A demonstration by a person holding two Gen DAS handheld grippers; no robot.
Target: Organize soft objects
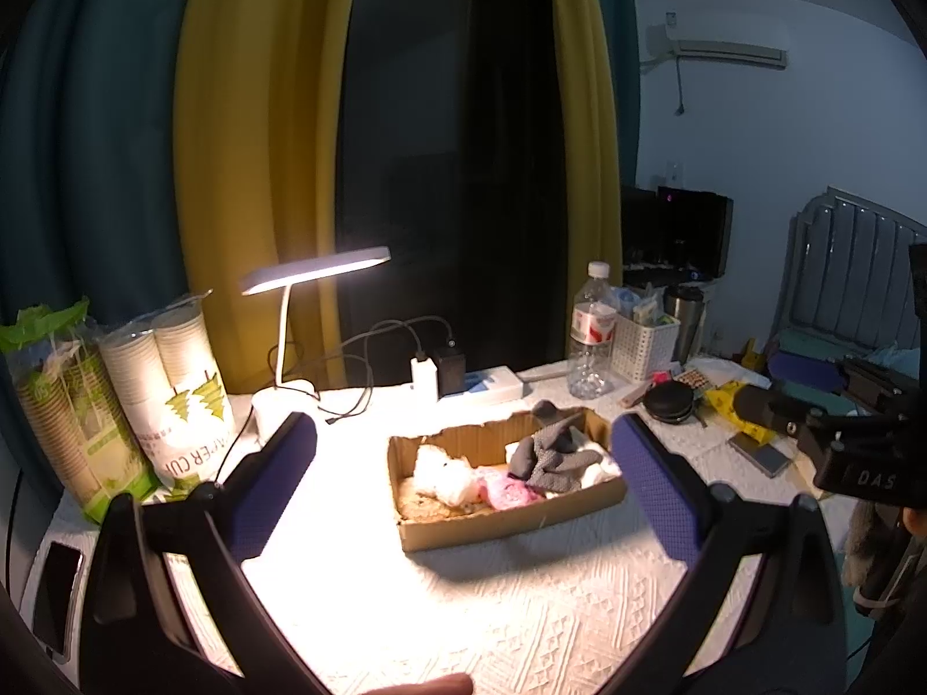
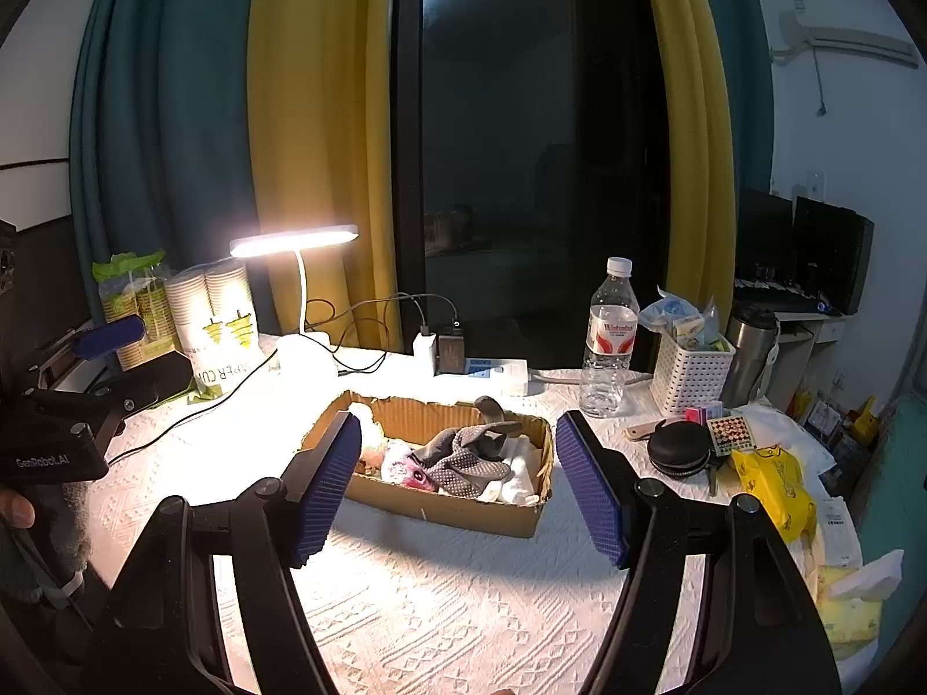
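Note:
A shallow cardboard box (image 1: 510, 521) (image 2: 440, 507) sits mid-table. In it lie a grey dotted sock (image 1: 550, 454) (image 2: 469, 457), a white plush toy (image 1: 443, 472), a pink soft item (image 1: 510, 492) (image 2: 408, 469) and white cloth (image 2: 518, 475). My left gripper (image 1: 463, 486) is open and empty, held above the table in front of the box. My right gripper (image 2: 457, 486) is open and empty, also in front of the box. Each gripper shows at the edge of the other's view.
A lit desk lamp (image 1: 316, 272) stands at the back left beside packs of paper cups (image 1: 174, 388). A power strip (image 1: 486, 385), a water bottle (image 2: 608, 341), a white basket (image 2: 689, 370), a steel mug (image 2: 750, 353), a black round case (image 2: 678, 446) and a yellow bag (image 2: 773, 489) crowd the right.

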